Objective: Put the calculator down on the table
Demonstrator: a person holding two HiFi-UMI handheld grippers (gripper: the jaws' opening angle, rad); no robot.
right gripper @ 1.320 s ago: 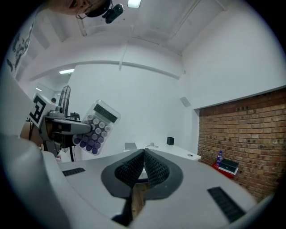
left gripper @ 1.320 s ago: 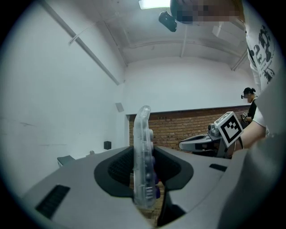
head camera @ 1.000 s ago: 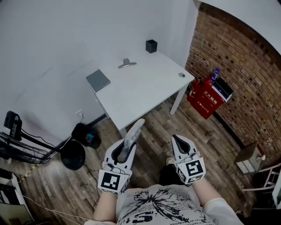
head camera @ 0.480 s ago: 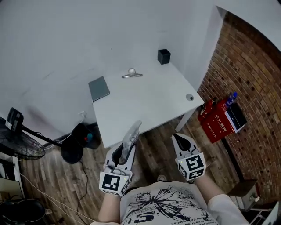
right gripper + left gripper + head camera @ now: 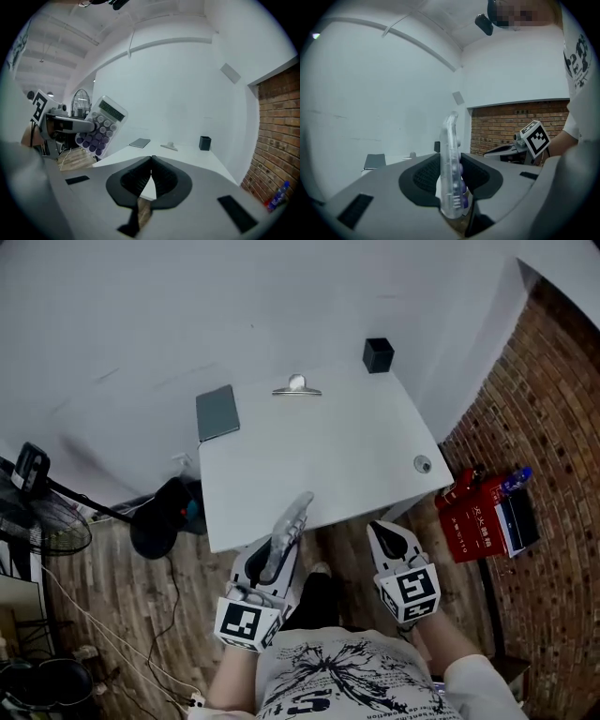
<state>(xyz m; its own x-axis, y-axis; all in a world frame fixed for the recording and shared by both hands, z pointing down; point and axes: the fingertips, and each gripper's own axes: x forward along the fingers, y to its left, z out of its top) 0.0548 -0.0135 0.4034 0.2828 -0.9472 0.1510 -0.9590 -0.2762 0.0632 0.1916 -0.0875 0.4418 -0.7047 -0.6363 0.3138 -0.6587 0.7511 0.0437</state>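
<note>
STATE: left hand-held gripper (image 5: 274,557) clamps calculator (image 5: 290,526) edge-on; right hand-held gripper (image 5: 388,540) closed, empty | RISK: release short of table (image 5: 328,451) edge; probable fall to floor (image 5: 122,615)

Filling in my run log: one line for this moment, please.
left gripper: shut on calculator | right gripper: shut, empty | calculator: held on edge, not yet on table

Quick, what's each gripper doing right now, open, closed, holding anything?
Left gripper: closed on the calculator.
Right gripper: closed, nothing in it.
</note>
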